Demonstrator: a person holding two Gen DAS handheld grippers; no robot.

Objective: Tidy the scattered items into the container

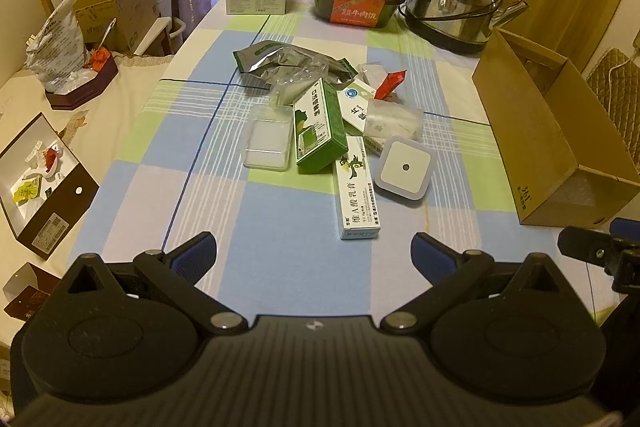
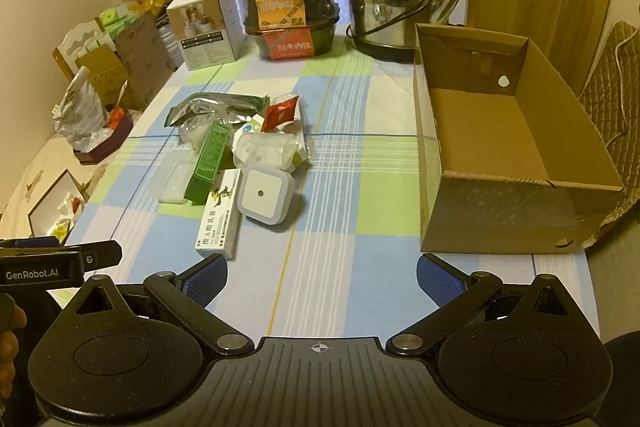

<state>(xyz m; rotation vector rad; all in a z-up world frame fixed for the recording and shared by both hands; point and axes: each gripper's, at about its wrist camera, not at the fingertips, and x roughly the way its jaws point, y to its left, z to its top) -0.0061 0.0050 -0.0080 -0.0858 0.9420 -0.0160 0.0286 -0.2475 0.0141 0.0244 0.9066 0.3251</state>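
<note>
Table [image 2: 320, 287]: checked cloth in blue, green and white.

Cardboard box [image 2: 520, 211]: the container; open-topped, matt brown, nothing inside; stands along the table's right edge.

Scattered items, heaped at mid-table, well apart from the box:
- night-light [image 2: 264, 197], rounded square, smooth white plastic, small dark dot at centre; nearest the box.
- ointment carton [image 2: 220, 213], long, thin, white card, lying flat, its end toward the near edge.
- green carton [image 2: 208, 163], glossy card, propped on its neighbours.
- clear plastic case [image 1: 268, 143], flat and rigid.
- foil pouch [image 1: 272, 59], crinkled silver; red sachet [image 1: 390, 83]; soft clear bags.

Left gripper [image 1: 314, 251]: fingers apart, holding nothing, above the near edge.
Right gripper [image 2: 322, 277]: fingers apart, holding nothing, above the near edge.

Handling note: probably begin with the loose outer pieces, the night-light or ointment carton. Close across the carton's narrow width; pinch the night-light on opposite flat sides, as its rounded corners may slip.
</note>
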